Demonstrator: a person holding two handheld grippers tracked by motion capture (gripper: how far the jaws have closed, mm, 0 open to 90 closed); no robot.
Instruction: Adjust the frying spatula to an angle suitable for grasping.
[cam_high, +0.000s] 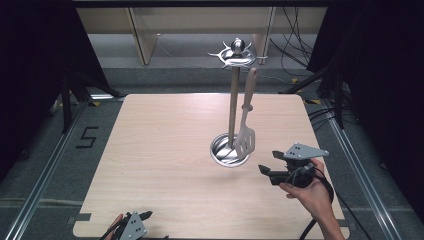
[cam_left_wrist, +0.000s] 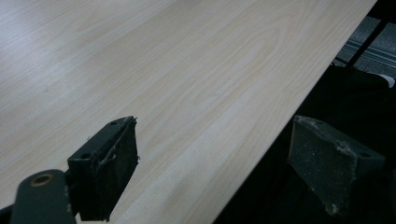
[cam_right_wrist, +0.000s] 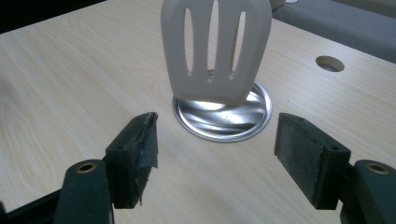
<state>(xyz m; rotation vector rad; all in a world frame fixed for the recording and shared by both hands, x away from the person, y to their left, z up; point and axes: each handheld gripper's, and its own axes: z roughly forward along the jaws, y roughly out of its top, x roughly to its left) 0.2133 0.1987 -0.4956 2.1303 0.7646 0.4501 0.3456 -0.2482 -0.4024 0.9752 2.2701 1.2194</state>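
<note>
Two grippers are at work over the pale wooden surface (cam_high: 165, 150). A slotted spatula (cam_high: 246, 135) hangs from the hook ring at the top of a metal utensil stand (cam_high: 233, 100), its blade dangling just above the stand's round shiny base (cam_high: 227, 152), slightly right of the surface's middle. The right gripper (cam_high: 265, 170) is held in a hand (cam_high: 312, 192) at about four o'clock from the base, near it but not touching, pointing toward nine o'clock. In the right gripper view its jaws stand wide apart with nothing between them, the spatula blade (cam_right_wrist: 215, 49) and the base (cam_right_wrist: 224, 114) straight ahead at twelve o'clock. The left gripper (cam_high: 145, 216) sits at the surface's near edge, around seven o'clock from the stand and well apart from it; in the left gripper view its jaws are spread open and empty, straddling the surface's edge (cam_left_wrist: 261, 154).
</note>
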